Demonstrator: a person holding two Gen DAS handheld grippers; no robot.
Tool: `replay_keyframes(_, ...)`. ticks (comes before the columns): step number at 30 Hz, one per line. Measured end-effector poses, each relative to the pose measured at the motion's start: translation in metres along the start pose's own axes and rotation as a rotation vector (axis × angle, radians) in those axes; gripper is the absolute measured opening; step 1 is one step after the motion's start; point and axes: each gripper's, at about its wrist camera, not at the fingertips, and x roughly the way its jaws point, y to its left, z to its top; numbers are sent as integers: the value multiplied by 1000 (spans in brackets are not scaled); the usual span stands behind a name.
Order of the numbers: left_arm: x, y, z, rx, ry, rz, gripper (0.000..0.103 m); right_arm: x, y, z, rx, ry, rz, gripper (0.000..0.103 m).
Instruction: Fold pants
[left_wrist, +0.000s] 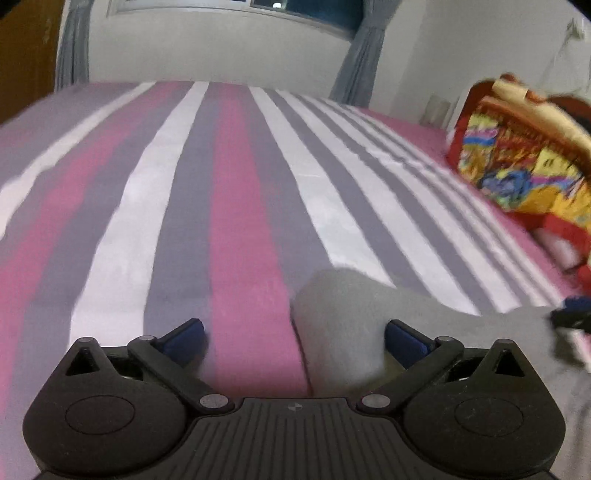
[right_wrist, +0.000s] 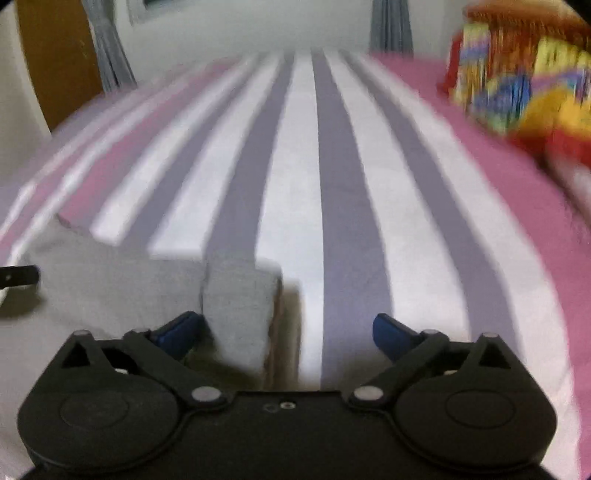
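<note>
Light grey pants (left_wrist: 343, 317) lie on a striped bed sheet (left_wrist: 236, 206). In the left wrist view a folded corner of them reaches between the fingers of my left gripper (left_wrist: 294, 332), nearer the right finger. The left gripper is open. In the right wrist view the pants (right_wrist: 236, 295) lie at lower left, with a folded edge between the fingers of my right gripper (right_wrist: 288, 332), near its left finger. The right gripper is open. The right gripper (left_wrist: 570, 314) shows blurred at the far right of the left wrist view.
A colourful red and yellow bundle (left_wrist: 524, 155) sits on the bed at the right; it also shows in the right wrist view (right_wrist: 524, 81). Behind the bed are a white wall, grey curtains (left_wrist: 358, 55) and a wooden door (right_wrist: 55, 55).
</note>
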Motion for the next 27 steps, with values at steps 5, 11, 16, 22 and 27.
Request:
replay_keyframes(5,37,-15,1,48,71,73,103,48,-4,1,-3,110,-29,94)
replay_keyframes(11,15,-29,-6,85,56,95,103,18,-16,-9,83,44,5,101)
replay_keyframes(16,-14,-31,-18,142,50,113,103,1,-11,-21,70,53,26,101)
replay_keyframes(22,-43,-36,-36,138,45,112,103,-15,-13,-33,100,77,32,101)
replay_keyframes(27,-58,-38,-46,154,56,116,103,-34,-5,-41,77,86,7,101)
